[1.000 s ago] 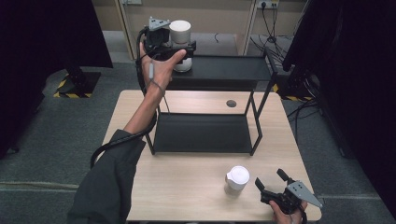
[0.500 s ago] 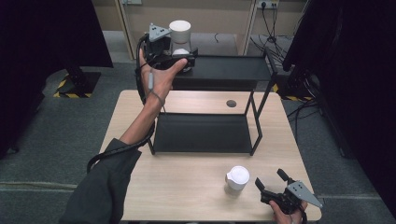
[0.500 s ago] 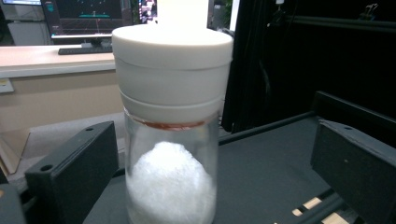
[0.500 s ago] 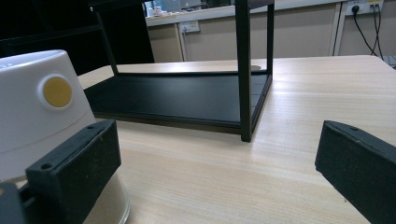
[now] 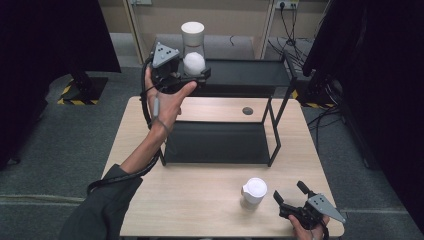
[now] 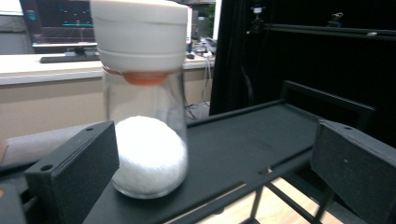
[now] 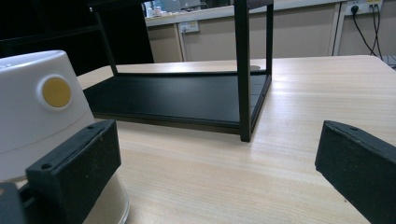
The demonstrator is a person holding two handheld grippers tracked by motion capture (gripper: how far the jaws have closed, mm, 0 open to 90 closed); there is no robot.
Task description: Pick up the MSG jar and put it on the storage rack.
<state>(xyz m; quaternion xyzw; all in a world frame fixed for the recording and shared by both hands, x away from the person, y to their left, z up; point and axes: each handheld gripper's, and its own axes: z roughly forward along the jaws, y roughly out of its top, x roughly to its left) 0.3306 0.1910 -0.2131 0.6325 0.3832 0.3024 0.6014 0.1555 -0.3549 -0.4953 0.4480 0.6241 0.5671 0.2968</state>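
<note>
White-capped glass jar [image 6: 144, 107] standing on rack's top shelf [image 6: 261, 140], left hand-held gripper [image 5: 192, 75] gaping beside it; second jar [image 5: 254, 192] waiting near desk's front edge, right hand-held gripper [image 5: 290, 197] gaping alongside.

No legible text, brand, number or label appears on any object. In the left gripper view, the monitor [image 6: 56, 21] at upper left carries coloured lines of on-screen content, possibly text, too blurred to read. In the right gripper view, the white container [image 7: 44, 112] at left bears a plain yellow dot without characters. In the high view, yellow-and-black hazard striping [image 5: 67, 95] marks the floor at left, without wording.
</note>
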